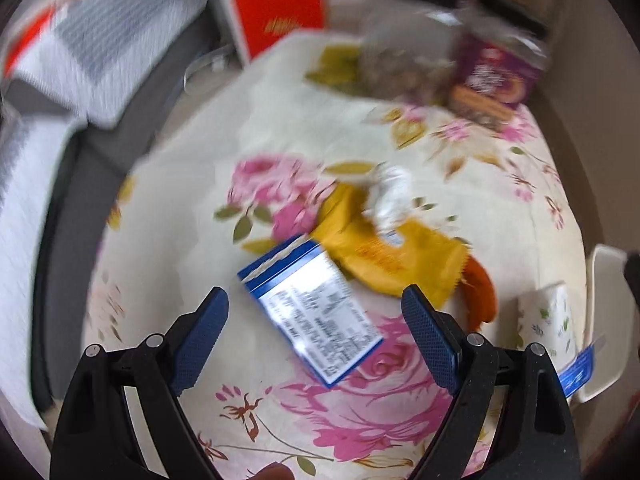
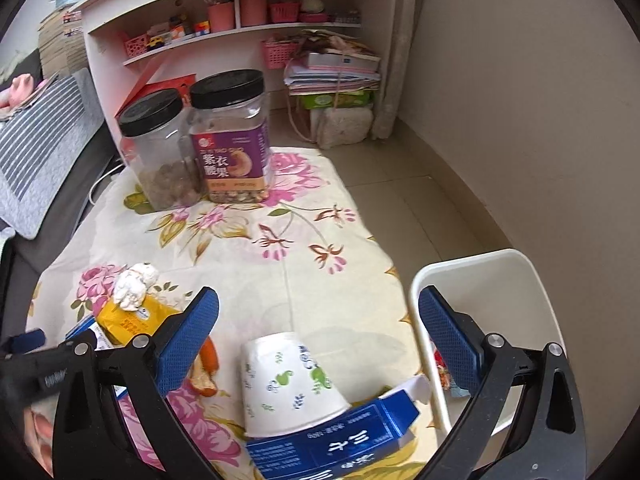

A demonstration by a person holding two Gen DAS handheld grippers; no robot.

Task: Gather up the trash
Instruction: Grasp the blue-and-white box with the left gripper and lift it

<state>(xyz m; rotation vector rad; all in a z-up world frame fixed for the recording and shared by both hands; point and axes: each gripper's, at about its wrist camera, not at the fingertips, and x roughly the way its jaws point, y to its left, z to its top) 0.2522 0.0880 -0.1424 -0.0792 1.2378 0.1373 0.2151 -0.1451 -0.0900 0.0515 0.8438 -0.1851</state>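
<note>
Trash bin [image 2: 520,276] with a wrapper [image 2: 442,372] inside; both grippers, left [image 1: 316,316] and right [image 2: 318,316], apart, empty.

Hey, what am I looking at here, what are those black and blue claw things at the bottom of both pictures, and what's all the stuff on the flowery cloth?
Each claw is a hand-held two-finger tool with a camera on it looking along its fingers; there is no robot. One picture comes from the left tool, the other from the right tool. Both stand open and hold nothing. On the flowered cloth lie a blue-and-white box, a yellow wrapper, a crumpled tissue, an orange peel, a paper cup on its side and another blue box. Two black-lidded jars stand at the back. A white bin sits beside the cloth.
</note>
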